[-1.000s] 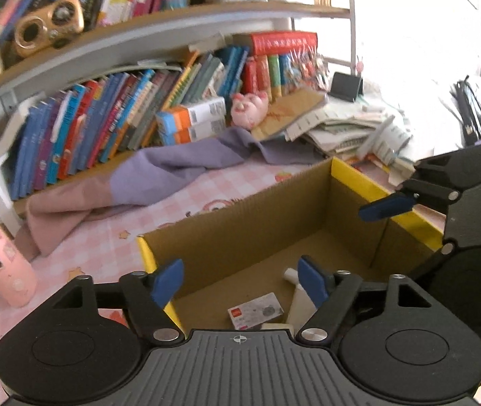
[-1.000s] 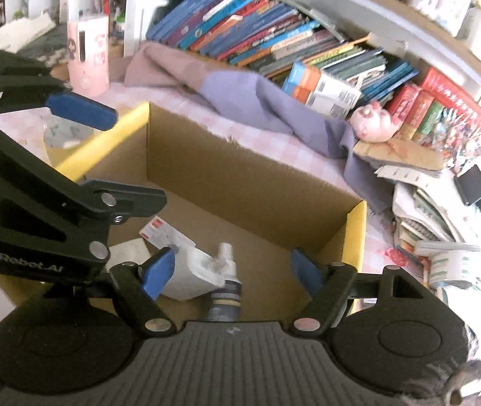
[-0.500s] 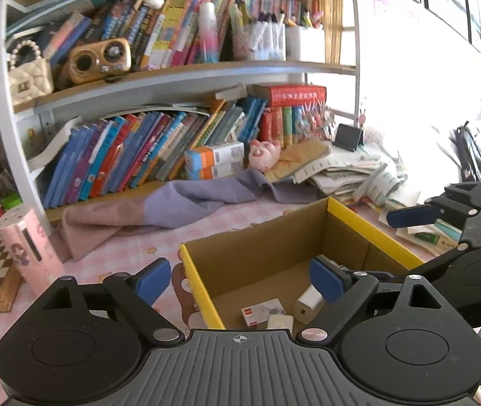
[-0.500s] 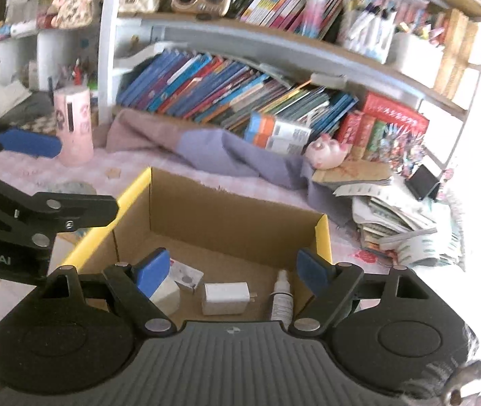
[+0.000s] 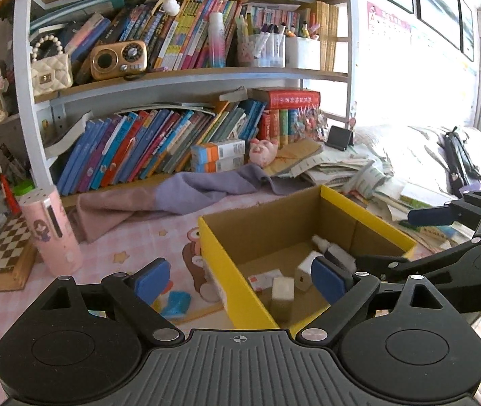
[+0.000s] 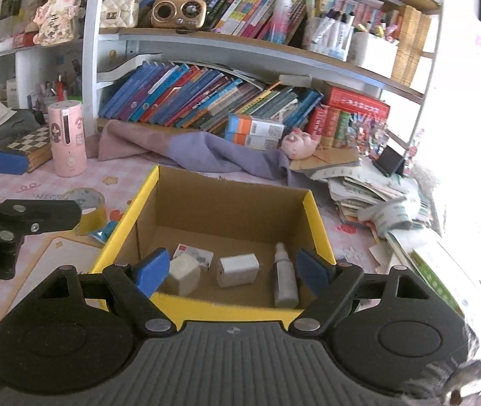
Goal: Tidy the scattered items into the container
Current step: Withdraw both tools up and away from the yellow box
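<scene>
Right wrist view: open yellow-rimmed cardboard box (image 6: 230, 209) on the pink checked table (image 6: 122, 182), holding a white cube (image 6: 184, 275), white rectangular charger block (image 6: 238, 269), small white spray bottle (image 6: 284, 279) and red-and-white card packet (image 6: 194, 253).
Right gripper (image 6: 230, 270): jaws wide apart, empty, above the box's near rim.
Left wrist view: left gripper (image 5: 240, 279) straddles the box's yellow left wall; jaws opening, empty.
Remaining items: roll of tape (image 6: 88, 208) and blue packet (image 6: 105, 231) lie on the table left of the box, likely next.
Clearance: open table left of the box; paper stack (image 6: 372, 189) crowds its right side.
</scene>
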`<action>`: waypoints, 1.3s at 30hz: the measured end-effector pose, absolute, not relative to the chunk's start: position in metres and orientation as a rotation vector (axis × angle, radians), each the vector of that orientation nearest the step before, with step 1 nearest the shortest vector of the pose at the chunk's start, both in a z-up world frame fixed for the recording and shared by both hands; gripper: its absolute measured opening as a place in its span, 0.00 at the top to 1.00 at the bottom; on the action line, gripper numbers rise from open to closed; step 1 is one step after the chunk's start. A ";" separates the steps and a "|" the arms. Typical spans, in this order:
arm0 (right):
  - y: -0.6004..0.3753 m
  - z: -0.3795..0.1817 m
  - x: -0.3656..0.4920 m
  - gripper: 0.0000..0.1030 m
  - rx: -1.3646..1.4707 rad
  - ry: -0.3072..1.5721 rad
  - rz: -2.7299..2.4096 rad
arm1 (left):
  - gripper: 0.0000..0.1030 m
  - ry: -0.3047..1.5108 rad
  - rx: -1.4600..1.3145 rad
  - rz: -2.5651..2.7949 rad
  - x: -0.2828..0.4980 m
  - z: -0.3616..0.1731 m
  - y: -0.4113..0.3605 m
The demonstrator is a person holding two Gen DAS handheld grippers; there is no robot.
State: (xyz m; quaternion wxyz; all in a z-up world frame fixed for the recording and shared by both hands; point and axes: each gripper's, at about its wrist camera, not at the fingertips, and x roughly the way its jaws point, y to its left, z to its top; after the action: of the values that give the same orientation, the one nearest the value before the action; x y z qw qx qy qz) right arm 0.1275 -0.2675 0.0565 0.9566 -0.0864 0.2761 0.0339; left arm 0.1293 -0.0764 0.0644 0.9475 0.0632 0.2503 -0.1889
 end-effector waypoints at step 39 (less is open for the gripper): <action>-0.168 -0.001 0.015 0.17 -0.066 0.728 0.044 | 0.07 0.688 0.075 -0.225 0.025 0.006 0.030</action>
State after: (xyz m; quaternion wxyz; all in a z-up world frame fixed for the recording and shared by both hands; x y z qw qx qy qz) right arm 0.0154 -0.1683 -0.0008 0.9336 -0.0321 0.3561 0.0213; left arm 0.0250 0.0296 0.0058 0.9346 0.0366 0.3363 -0.1102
